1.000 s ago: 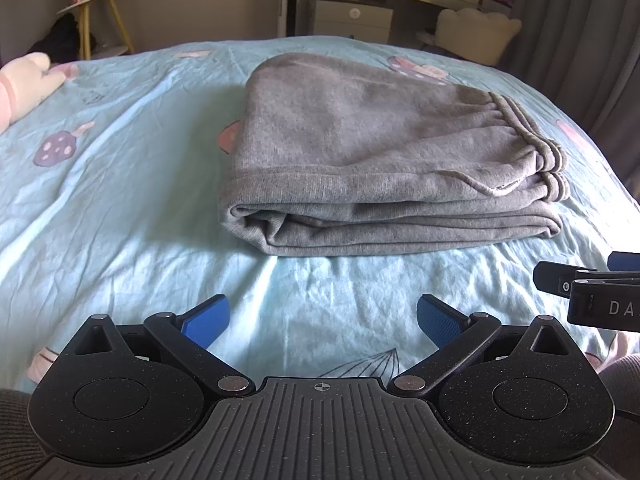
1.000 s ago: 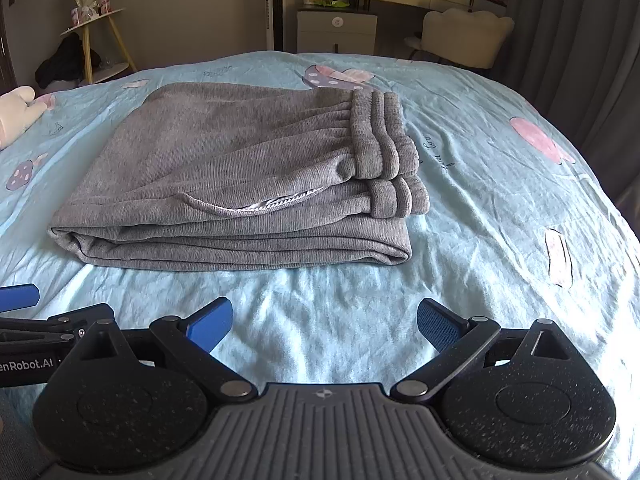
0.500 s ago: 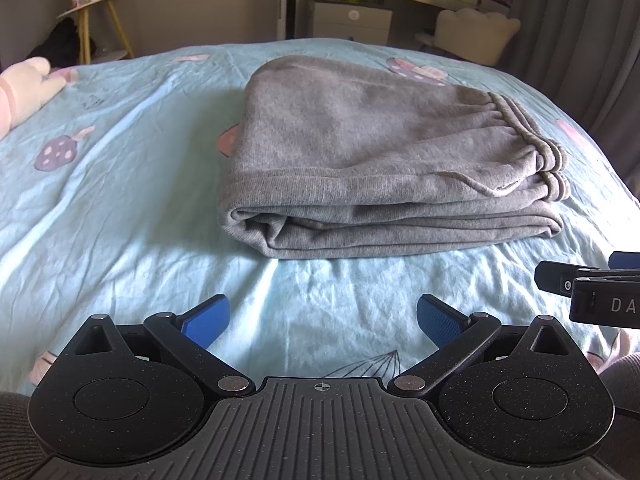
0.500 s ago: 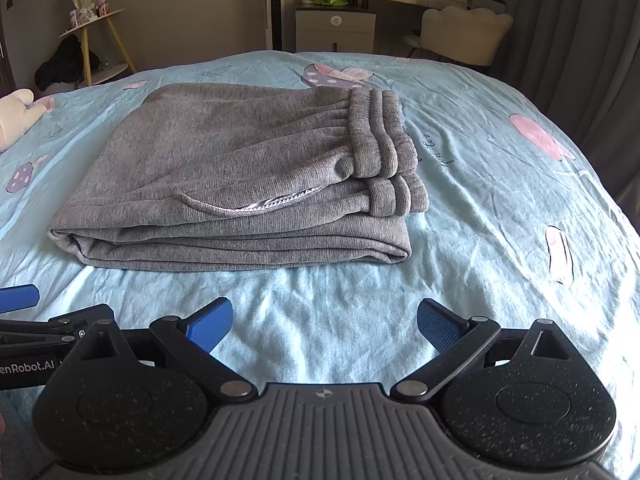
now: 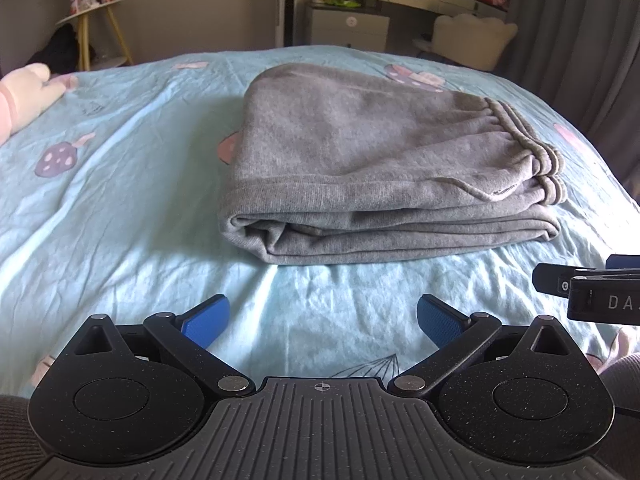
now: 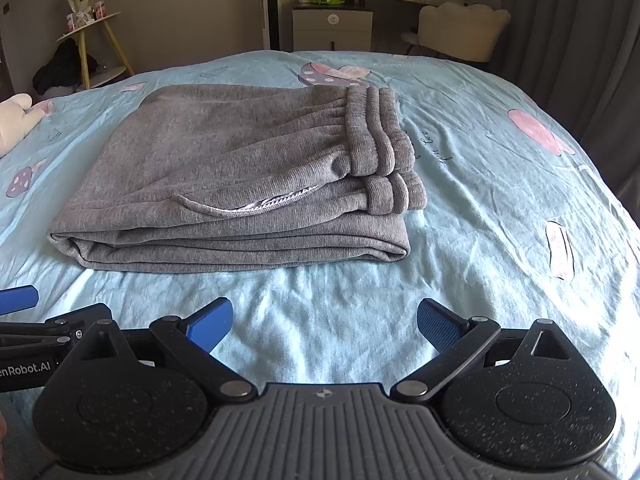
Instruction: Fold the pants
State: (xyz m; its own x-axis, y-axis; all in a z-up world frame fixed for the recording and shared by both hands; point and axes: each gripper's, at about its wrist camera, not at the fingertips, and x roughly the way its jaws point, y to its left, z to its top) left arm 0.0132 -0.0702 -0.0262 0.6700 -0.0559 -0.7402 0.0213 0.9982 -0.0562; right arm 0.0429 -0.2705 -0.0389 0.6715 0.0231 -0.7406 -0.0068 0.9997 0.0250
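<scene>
The grey pants (image 5: 372, 168) lie folded into a thick, roughly rectangular stack in the middle of the bed (image 5: 120, 216), on its light blue sheet printed with pink and purple mushroom shapes. The ribbed elastic waistband (image 6: 376, 136) forms the right end of the stack, doubled over itself in two tiers, and a pocket opening with a pale inner edge (image 6: 272, 204) shows on the top layer just left of the waistband. The layered edges of the fold face the cameras; the left end of the stack is a rounded fold.

Nearer than the pants, above bare wrinkled sheet, the left hand-held gripper (image 5: 322, 316) hangs with its blue-padded fingers (image 5: 204, 320) spread wide, grasping nothing and clear of the cloth. The right hand-held gripper (image 6: 324, 320) is likewise spread and empty, level with the left one and just to its right; each tool's side shows at the edge of the other's view.

Left of the pants, at the bed's edge, lies a pale pink plush toy (image 5: 20, 100). Beyond the pants, past the far edge of the bed, stand a white nightstand (image 6: 332, 30), a cream chair (image 6: 464, 30) beside a dressing table, and grey curtains (image 6: 576, 40) to the right. A small yellow-legged side table (image 6: 96, 40) stands far left.
</scene>
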